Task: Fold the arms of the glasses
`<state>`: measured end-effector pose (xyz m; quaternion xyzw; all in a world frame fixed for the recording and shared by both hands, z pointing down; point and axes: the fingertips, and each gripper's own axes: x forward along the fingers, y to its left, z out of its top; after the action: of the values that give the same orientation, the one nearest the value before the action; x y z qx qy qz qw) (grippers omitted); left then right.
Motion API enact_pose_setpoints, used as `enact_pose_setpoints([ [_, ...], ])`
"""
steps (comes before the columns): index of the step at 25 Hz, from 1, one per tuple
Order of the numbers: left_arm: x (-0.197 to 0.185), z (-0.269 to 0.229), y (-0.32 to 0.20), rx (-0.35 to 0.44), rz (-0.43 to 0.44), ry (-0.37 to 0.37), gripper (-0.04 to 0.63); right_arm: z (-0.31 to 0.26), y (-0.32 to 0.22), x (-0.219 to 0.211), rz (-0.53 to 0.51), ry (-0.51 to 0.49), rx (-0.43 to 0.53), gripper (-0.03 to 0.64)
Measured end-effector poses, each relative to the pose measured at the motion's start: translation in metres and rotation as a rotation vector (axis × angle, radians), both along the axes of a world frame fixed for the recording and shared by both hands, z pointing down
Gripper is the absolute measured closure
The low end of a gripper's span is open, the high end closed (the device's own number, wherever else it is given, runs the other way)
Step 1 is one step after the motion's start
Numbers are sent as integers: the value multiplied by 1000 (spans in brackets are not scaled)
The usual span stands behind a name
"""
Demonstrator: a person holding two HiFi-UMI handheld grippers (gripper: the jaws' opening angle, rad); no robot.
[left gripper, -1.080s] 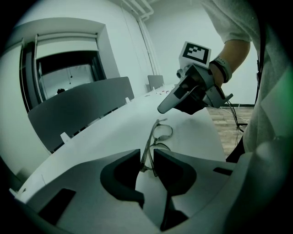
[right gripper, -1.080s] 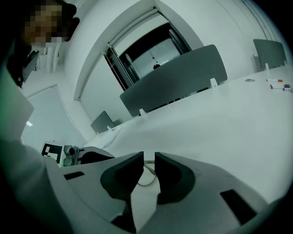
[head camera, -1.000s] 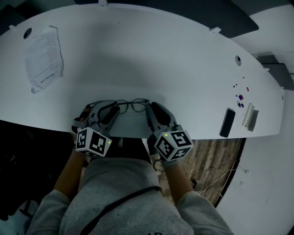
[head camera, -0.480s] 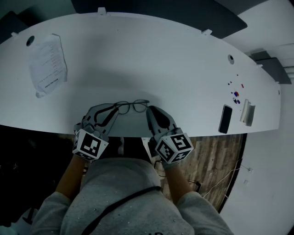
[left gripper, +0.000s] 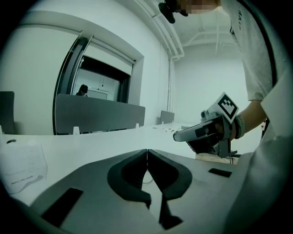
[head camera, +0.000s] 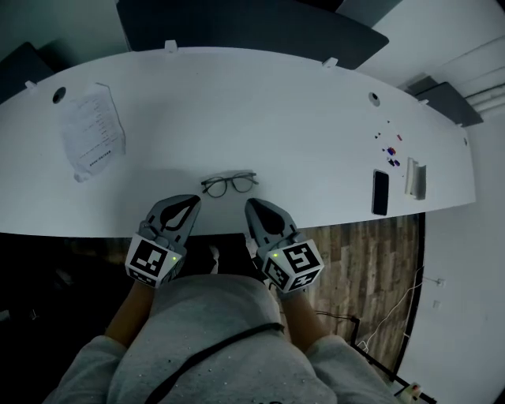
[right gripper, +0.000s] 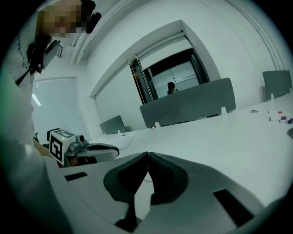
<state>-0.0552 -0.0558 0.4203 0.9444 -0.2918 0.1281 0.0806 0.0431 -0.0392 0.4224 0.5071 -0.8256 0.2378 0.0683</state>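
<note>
Head view: high above, looking steeply down over the person's lap onto the white table; most of the tabletop is in frame.

Left gripper view: low, close behind its own jaws, facing across the table; right gripper at frame right.

Right gripper view: mirrored, with the left gripper at frame left.

All three views share the tabletop, paper sheet and grey partition.

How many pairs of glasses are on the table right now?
1. The glasses lie on the white table near its front edge, just beyond the tips of the left gripper and right gripper, held by neither. No other pair shows.
</note>
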Motion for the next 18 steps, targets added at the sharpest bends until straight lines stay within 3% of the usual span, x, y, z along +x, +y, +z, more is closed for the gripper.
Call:
enact_pose_setpoints([
  [8,-13,-5,39,4,36,34,580,-9,45,-23,30,20,61,597],
  [18,-13,-28,71,-4,-90,87,580,-27,72,-17,-52,44,101,598],
])
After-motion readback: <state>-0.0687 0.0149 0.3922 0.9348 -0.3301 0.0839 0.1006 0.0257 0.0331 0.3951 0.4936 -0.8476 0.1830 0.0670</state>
